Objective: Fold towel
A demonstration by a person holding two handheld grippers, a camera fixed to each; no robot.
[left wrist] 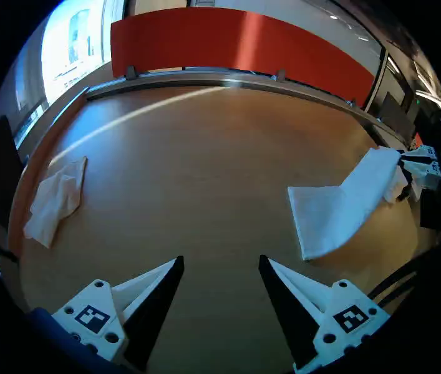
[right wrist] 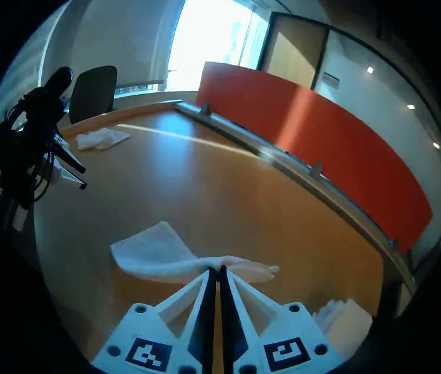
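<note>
The towel (left wrist: 335,212) lies on the wooden desk (left wrist: 220,162), well away from the edge where the long orange panel (left wrist: 239,43) stands. One part of the towel rests flat on the wood and its other end rises in a slope to the right gripper (left wrist: 407,165), which holds that end above the desk. In the right gripper view, the right gripper (right wrist: 218,277) has its two fingers pressed together on a bunched fold of the towel (right wrist: 158,255). The rest of the cloth spreads out flat in front of the fingers, toward the left. The left gripper (left wrist: 220,280) has its jaws wide apart, with nothing between them, and it is over bare wood near the edge of the desk opposite the panel. It is well apart from the towel. The right gripper view shows the left gripper (right wrist: 85,178) at the left side, above the desk edge, with a dark hand behind it. A second white cloth (left wrist: 55,199) lies crumpled near the left edge of the desk, close to a dark chair (right wrist: 92,90). A small pile of white cloths (right wrist: 345,321) sits just beside the right gripper, at the near corner of the desk (right wrist: 220,187) in that view. A bright window (right wrist: 211,43) is behind the chair.
</note>
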